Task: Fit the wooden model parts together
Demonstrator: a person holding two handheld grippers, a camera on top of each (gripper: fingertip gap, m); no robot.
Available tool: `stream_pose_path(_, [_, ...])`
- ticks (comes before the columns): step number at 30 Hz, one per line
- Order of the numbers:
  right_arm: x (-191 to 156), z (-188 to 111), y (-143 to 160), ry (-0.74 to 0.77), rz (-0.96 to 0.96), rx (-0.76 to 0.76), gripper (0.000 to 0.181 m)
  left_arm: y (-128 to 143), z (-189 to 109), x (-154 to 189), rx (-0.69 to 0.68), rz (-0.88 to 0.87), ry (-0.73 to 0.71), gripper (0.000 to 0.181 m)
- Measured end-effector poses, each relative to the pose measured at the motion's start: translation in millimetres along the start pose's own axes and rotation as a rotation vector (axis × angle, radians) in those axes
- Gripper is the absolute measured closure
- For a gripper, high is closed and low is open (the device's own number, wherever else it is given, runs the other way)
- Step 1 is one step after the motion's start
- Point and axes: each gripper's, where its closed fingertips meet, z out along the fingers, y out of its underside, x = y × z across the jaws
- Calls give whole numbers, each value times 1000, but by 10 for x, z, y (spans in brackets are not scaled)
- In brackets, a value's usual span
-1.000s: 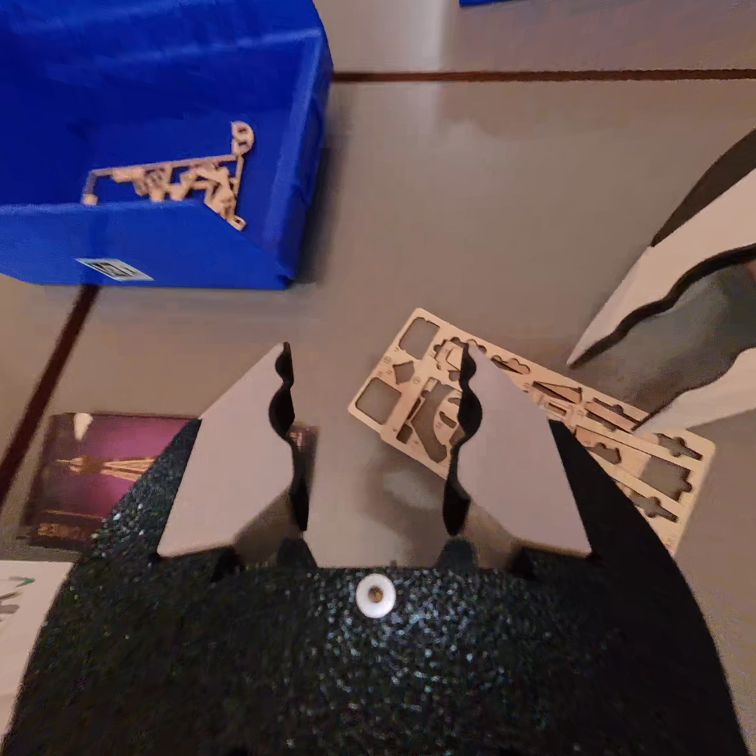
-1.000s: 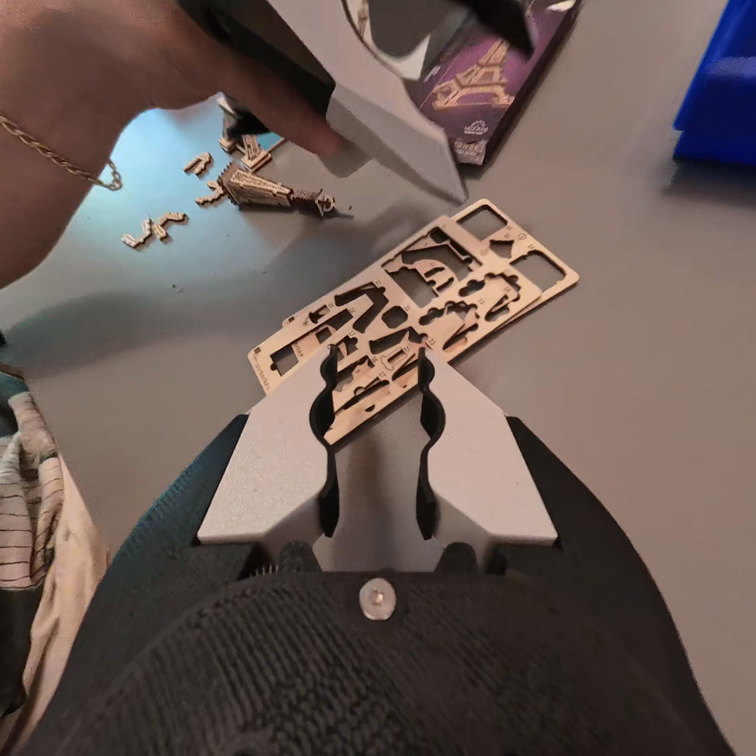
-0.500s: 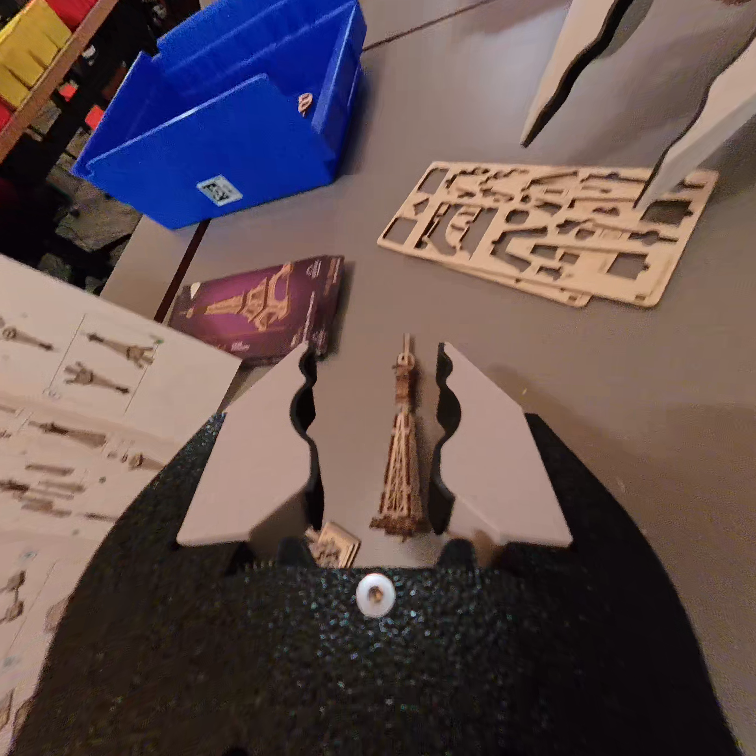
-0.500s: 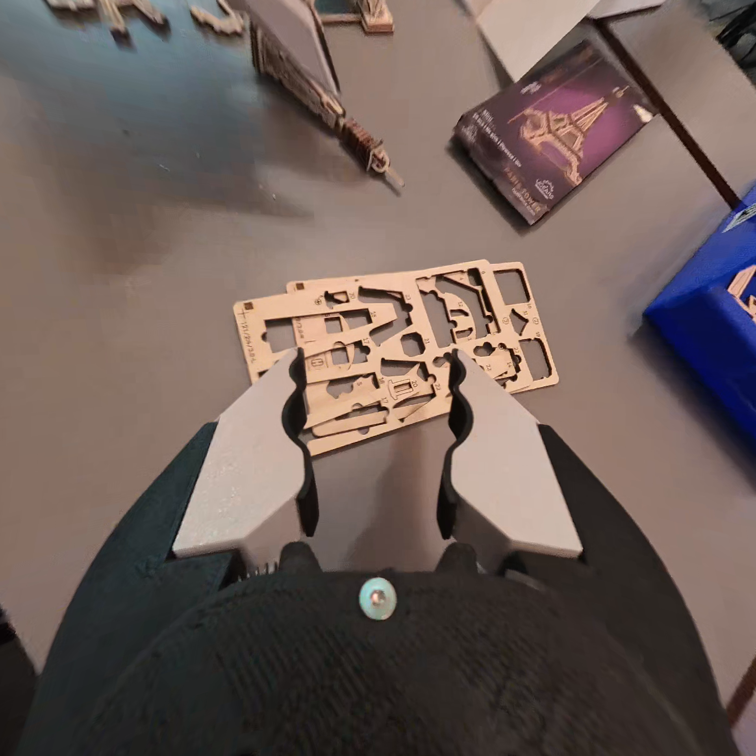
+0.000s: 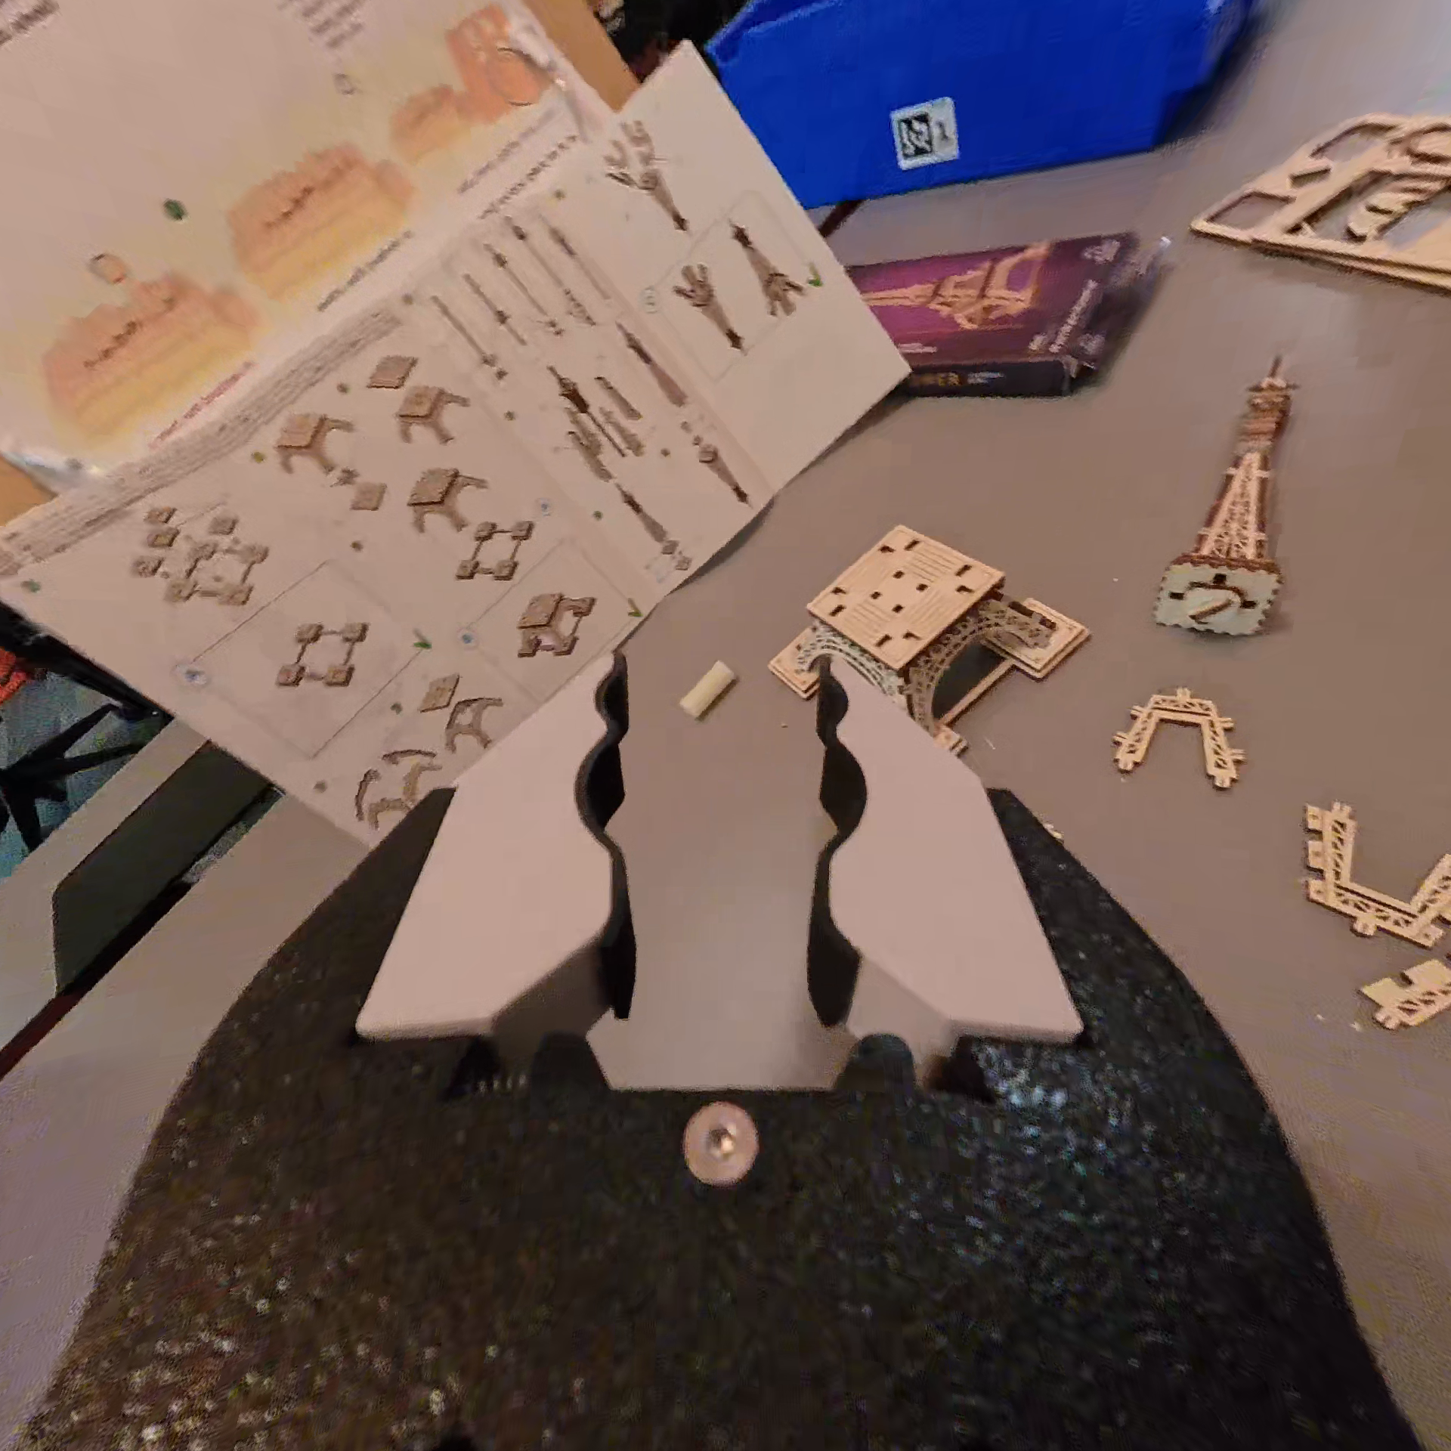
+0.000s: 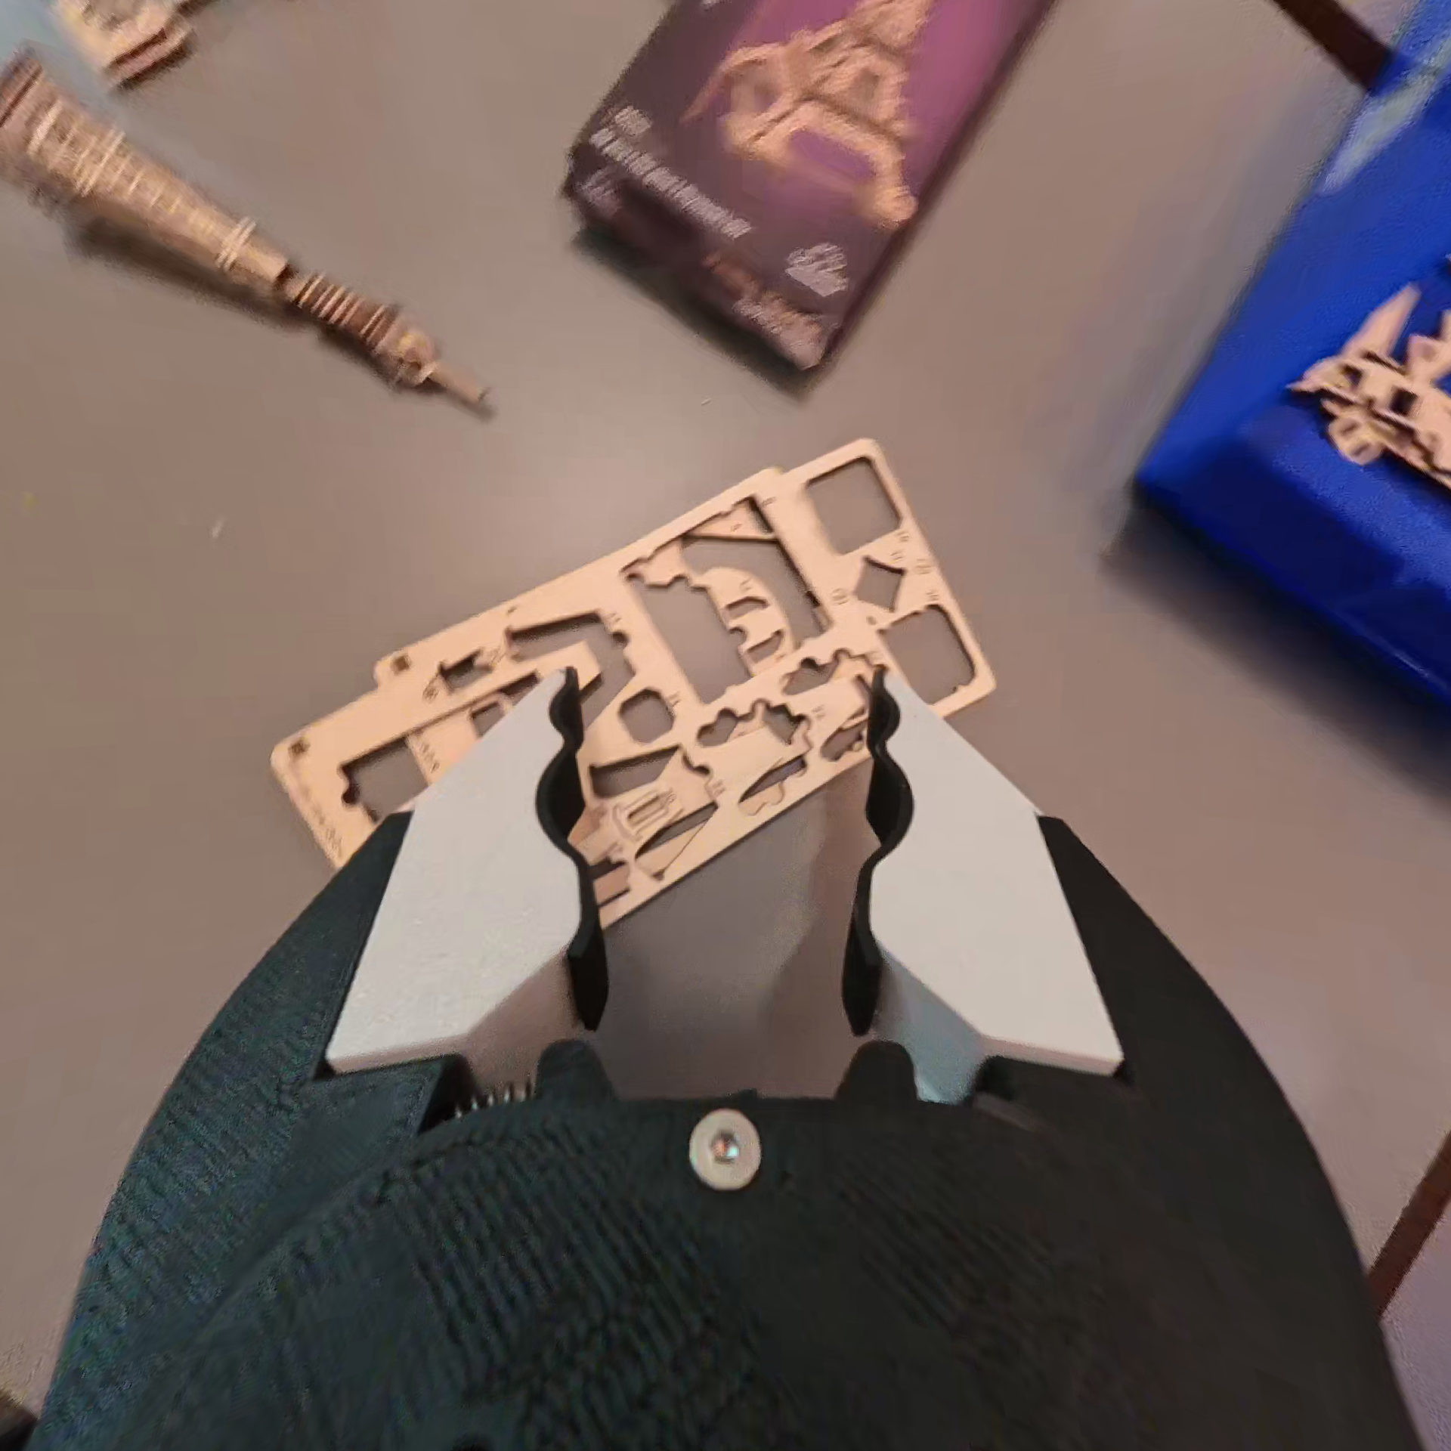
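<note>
Tower spire (image 6: pixel 196 228) blurred, base cut by left edge. Blue bin (image 6: pixel 1335 502) cropped at right edge. Instruction sheet (image 5: pixel 377 377) print too soft to read.

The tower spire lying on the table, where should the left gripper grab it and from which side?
Probably from above, across the lattice body just above the square base. The tower spire lies flat with its thin tip pointing away, and that tip looks fragile. The wider lower body suits the open left gripper, its fingers straddling the spire's width.

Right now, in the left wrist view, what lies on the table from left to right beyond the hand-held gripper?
Instruction sheet → small pale peg → arched tower base → tower spire section.
</note>
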Motion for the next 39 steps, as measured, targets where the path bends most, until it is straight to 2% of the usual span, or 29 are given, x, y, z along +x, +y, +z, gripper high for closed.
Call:
stream_pose_path(2, [-57,54,-60,-44,-5,-1,110,35,-53,-129,39,-52,-50,139])
stream_pose_path(4, [-243,137,-72,-120,-146,-36,110,66,-76,-215,46,-72,-84,140])
stream_pose_path(6, [-246,241,-87,-111,-257,-78,114,114,-73,-231,34,-84,-81,139])
stream_pose_path(10, [-218,375,-116,-198,-238,-145,119,180,-45,-205,9,-104,-63,139])
stream_pose_path(12, [-294,364,-68,-303,-229,-184,131,181,-51,-192,2,-89,-59,138])
stream_pose_path(14, [-252,335,7,-333,-262,-246,118,186,-58,-193,-5,-75,-64,137])
stream_pose_path(15, [-223,303,17,-332,-278,-257,128,188,-58,-195,-5,-74,-65,137])
stream_pose_path(18, [-197,216,-117,-365,-284,-193,139,186,-47,-173,-1,-95,-47,137])
stream_pose_path(21, [-78,220,-2,-351,-411,-275,151,149,-41,-128,14,-104,-24,138])
stream_pose_path(23, [-47,254,132,-368,-478,-365,151,161,-29,-114,7,-95,-22,137])
stream_pose_path(24, [-83,258,84,-395,-465,-350,149,180,-20,-107,-2,-90,-20,137])
stream_pose_path(25, [-77,272,86,-400,-474,-360,136,195,-14,-104,-11,-86,-20,137])
stream_pose_path(32, [-68,293,90,-482,-434,-338,142,216,6,-73,-20,-74,-10,138])
stream_pose_path(34, [-47,306,71,-482,-387,-323,148,233,14,-69,-32,-60,-13,138])
stream_pose_path(35, [-1,329,72,-461,-375,-321,168,239,17,-67,-38,-52,-15,138])
stream_pose_path(36, [12,337,75,-463,-381,-315,178,245,20,-63,-43,-44,-16,138])
stream_pose_path(39, [4,336,73,-434,-422,-289,180,267,27,-63,-58,-23,-24,138])
